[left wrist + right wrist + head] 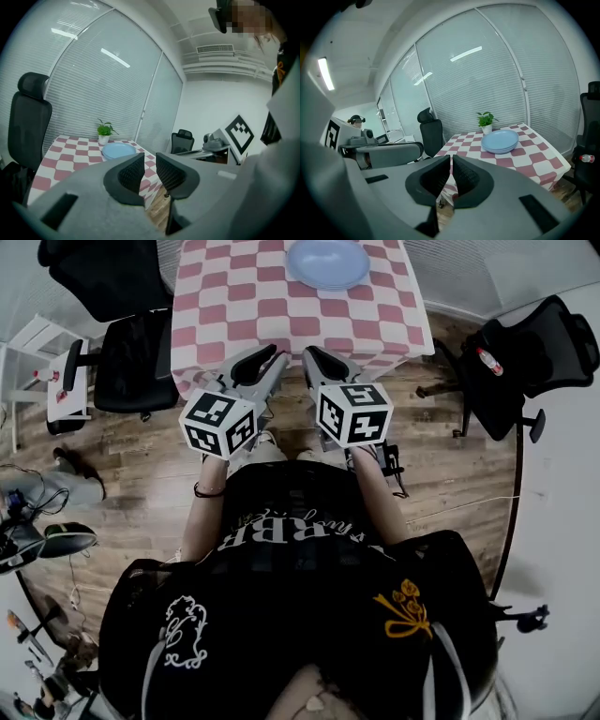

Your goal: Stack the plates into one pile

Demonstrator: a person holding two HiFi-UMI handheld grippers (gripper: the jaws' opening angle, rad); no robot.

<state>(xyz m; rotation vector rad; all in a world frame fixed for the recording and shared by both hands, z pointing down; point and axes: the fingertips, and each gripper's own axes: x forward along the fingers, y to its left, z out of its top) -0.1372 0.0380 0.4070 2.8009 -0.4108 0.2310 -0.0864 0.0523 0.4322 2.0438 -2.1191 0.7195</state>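
A pile of light blue plates (327,262) sits at the far end of the table with the red-and-white checked cloth (244,315). The same pile shows in the left gripper view (118,150) and in the right gripper view (500,140). Both grippers hang side by side off the table's near edge, close to the person's body and well short of the plates. My left gripper (277,354) (150,157) has a narrow gap between its jaws with nothing in it. The jaws of my right gripper (309,352) (451,158) stand together, empty.
A small potted plant (486,122) stands behind the plates. Black office chairs stand left (131,357) and right (525,352) of the table. A white rack (37,362) is at the far left. Wooden floor (450,456) lies below the grippers.
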